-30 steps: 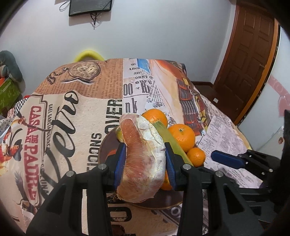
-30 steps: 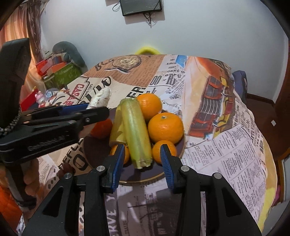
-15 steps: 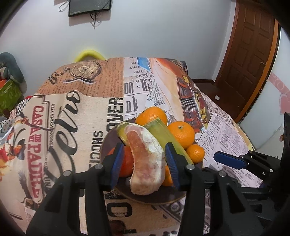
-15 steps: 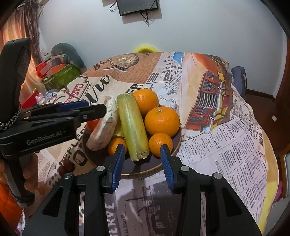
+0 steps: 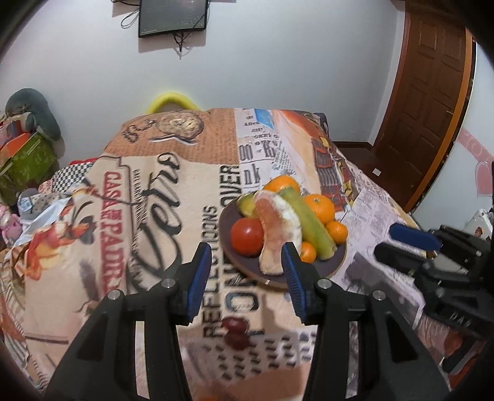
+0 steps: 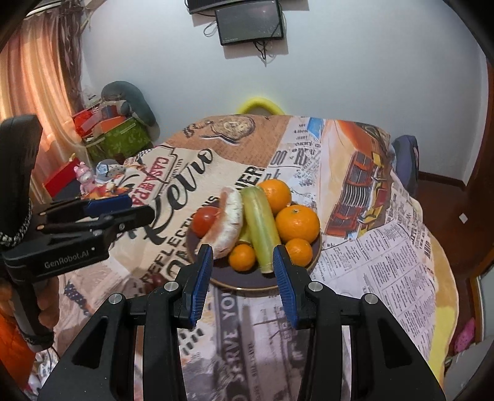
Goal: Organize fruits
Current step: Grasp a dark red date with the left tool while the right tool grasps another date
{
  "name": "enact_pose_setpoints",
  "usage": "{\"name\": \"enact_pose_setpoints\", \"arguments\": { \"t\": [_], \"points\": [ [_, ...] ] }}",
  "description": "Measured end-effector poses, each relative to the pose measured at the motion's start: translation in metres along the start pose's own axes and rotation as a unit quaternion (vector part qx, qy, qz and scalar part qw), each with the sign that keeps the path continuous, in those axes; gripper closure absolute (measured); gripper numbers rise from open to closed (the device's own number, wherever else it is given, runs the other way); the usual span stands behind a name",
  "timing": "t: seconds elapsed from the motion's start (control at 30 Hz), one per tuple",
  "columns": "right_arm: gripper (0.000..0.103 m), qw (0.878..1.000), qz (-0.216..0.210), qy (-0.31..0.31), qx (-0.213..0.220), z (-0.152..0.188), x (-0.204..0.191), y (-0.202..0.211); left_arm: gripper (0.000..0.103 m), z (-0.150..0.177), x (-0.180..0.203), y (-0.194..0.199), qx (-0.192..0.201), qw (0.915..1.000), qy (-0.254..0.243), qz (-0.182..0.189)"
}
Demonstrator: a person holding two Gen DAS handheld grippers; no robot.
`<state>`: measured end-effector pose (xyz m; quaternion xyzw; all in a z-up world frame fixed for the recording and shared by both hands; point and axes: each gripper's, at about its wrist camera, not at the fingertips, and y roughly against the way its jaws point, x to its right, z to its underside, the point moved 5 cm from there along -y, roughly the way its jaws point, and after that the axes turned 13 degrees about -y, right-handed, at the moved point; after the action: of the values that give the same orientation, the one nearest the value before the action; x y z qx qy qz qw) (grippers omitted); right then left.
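- The bench (image 5: 148,197) fills both views under a cloth printed with newspaper text and a red car; its far edge sits close to the white wall.
- A yellow chair back (image 6: 259,105) shows just past that far edge, and a wall screen (image 6: 250,21) hangs above it.
- A brown door (image 5: 432,92) stands beyond the bench's right edge; off its left edge are a green box (image 6: 119,138) and a grey plush toy (image 6: 129,98).
- The dark plate (image 6: 247,279) rests on the cloth toward the near edge, roughly midway between left and right.
- The left claw (image 5: 244,277) hangs above the near part of the bench, jaws spread with nothing between them; they have just been opening.
- The right claw (image 6: 242,274) hangs near the plate's near rim, jaws apart and empty.
- On the plate, the peeled pomelo wedge (image 5: 278,228) lies lengthwise beside a long green fruit (image 6: 259,228), with nothing over them.
- A tomato (image 5: 247,236) sits on the plate's left side, touching the wedge.
- Oranges (image 6: 296,223) crowd the right and near side of the plate.
- Two small dark red fruits (image 5: 236,331) lie on the cloth by the near edge, apart from the plate.
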<state>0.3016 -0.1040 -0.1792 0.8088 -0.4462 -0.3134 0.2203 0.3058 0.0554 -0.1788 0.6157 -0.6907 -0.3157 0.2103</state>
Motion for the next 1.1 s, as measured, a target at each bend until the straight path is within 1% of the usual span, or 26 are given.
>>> {"name": "enact_pose_setpoints", "arguments": {
  "t": [0.17, 0.3, 0.37, 0.63, 0.77, 0.93, 0.97, 1.0, 1.03, 1.1],
  "points": [
    [0.065, 1.000, 0.000, 0.008, 0.002, 0.006, -0.012, 0.011, 0.056, 0.028, -0.009, 0.016, -0.016, 0.9998, 0.009, -0.007],
    [0.059, 1.000, 0.000, 0.011, 0.002, 0.014, -0.022, 0.017, 0.056, 0.047, -0.016, 0.022, -0.030, 0.9994, 0.017, -0.010],
    [0.058, 1.000, 0.000, 0.014, 0.001, 0.018, -0.025, 0.018, 0.056, 0.056, -0.017, 0.021, -0.038, 0.9991, 0.019, -0.008],
    [0.058, 1.000, 0.002, 0.013, -0.021, 0.035, -0.030, 0.008, 0.056, 0.090, 0.000, -0.007, -0.083, 0.9959, 0.023, 0.026],
    [0.058, 0.999, 0.005, 0.010, -0.035, 0.043, -0.026, 0.001, 0.056, 0.098, 0.009, -0.023, -0.099, 0.9938, 0.024, 0.044],
    [0.058, 0.999, 0.010, 0.009, -0.048, 0.050, -0.021, -0.009, 0.057, 0.098, 0.013, -0.038, -0.105, 0.9930, 0.023, 0.049],
    [0.058, 0.999, 0.011, 0.009, -0.051, 0.051, -0.020, -0.012, 0.058, 0.098, 0.013, -0.041, -0.105, 0.9931, 0.024, 0.048],
    [0.058, 0.999, 0.011, 0.009, -0.053, 0.051, -0.020, -0.014, 0.061, 0.098, 0.012, -0.044, -0.105, 0.9930, 0.025, 0.048],
    [0.058, 0.998, 0.011, 0.008, -0.055, 0.052, -0.019, -0.017, 0.068, 0.098, 0.010, -0.046, -0.106, 0.9928, 0.027, 0.049],
    [0.058, 0.998, 0.011, 0.008, -0.060, 0.053, -0.019, -0.022, 0.074, 0.099, 0.008, -0.050, -0.109, 0.9920, 0.033, 0.055]
  ]
}}
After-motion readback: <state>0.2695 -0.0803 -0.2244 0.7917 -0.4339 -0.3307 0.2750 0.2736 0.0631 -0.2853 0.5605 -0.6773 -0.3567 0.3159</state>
